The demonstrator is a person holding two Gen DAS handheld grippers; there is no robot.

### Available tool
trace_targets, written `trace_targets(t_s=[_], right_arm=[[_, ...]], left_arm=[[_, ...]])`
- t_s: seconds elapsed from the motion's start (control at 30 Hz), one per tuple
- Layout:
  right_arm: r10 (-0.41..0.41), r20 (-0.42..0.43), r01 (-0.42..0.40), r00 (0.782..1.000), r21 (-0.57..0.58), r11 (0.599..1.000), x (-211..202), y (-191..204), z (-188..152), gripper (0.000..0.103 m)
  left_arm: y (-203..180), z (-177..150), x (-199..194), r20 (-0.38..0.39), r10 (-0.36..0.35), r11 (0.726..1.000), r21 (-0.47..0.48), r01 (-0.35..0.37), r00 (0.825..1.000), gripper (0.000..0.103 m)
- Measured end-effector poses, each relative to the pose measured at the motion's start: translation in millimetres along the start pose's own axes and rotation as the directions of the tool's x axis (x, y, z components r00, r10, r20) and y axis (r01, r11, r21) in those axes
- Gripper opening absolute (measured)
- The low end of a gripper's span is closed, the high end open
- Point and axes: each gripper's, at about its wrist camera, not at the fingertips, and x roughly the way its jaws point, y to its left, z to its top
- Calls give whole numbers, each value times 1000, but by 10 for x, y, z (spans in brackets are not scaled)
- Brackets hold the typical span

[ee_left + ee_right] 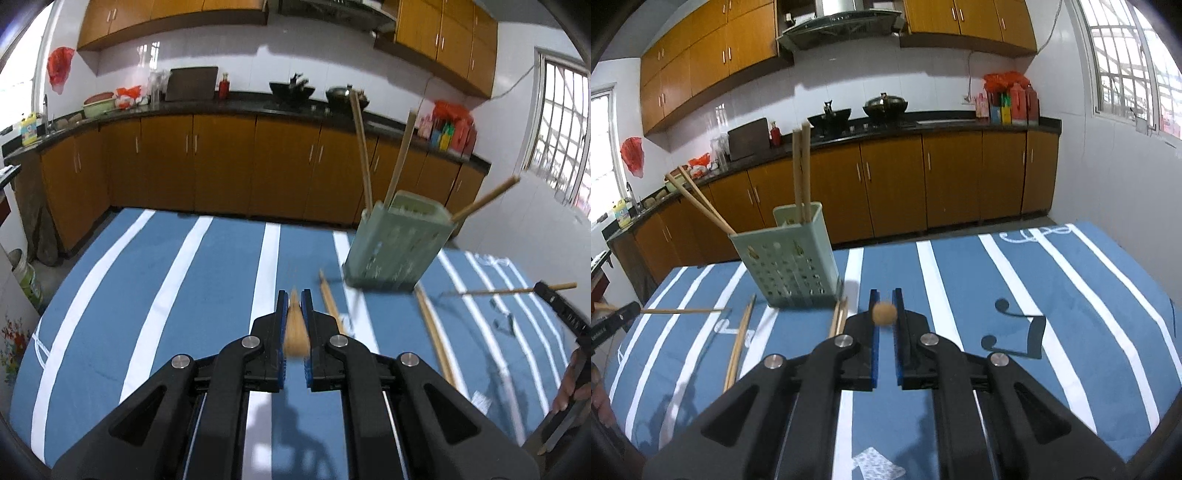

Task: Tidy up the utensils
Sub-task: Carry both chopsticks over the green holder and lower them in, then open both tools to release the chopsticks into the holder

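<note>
A pale green perforated utensil holder (397,245) stands on the blue striped tablecloth with several wooden chopsticks (360,147) leaning in it; it also shows in the right wrist view (790,262). My left gripper (294,297) is shut on a wooden chopstick (295,326) held along its fingers. My right gripper (885,297) is shut on a wooden chopstick (884,314) seen end-on. In the left wrist view the right gripper (554,295) holds its chopstick (509,291) to the right of the holder. Loose chopsticks (436,332) lie on the cloth by the holder.
More loose chopsticks (740,341) lie on the cloth left of my right gripper. The table (1071,295) has a blue cloth with white stripes. A kitchen counter with cabinets (221,162), woks and bottles runs behind the table.
</note>
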Motion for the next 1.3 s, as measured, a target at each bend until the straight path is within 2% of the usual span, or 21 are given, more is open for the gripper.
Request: trace_targets(t_s=[0.37,0.53,0.77,0.93,1.07,1.13,1.3], right_arm=[[16,50,-15,999,-23,1000,-102,57,176,8],[87,95,-84,992,-38,996,-304,139,423,7],[244,136,-238,960,-54,970,-633,292,866,7],[255,201,-248,946,-61,967,-729,356,1129,7],[250,224,-241,942,-67,968,-657,426,1283,7],[241,212,-230,947,-76,970,-535,496,1347,7],[223,142,-213,965,-80,974,-170,585,1407,7]], left_arm=[[-30,163,-108,48,-22,1000,-1,22,999,7],[-169,330,-227,91,-51,998,39,48,995,7],[-481,646,-503,153,-142,985,119,125,978,7],[-677,861,-646,202,-190,974,158,160,961,7],[-806,1029,-632,221,-200,971,174,163,955,7],[-905,1114,-538,219,-189,969,201,145,957,7],[-997,1203,-182,134,-169,969,205,140,976,7]])
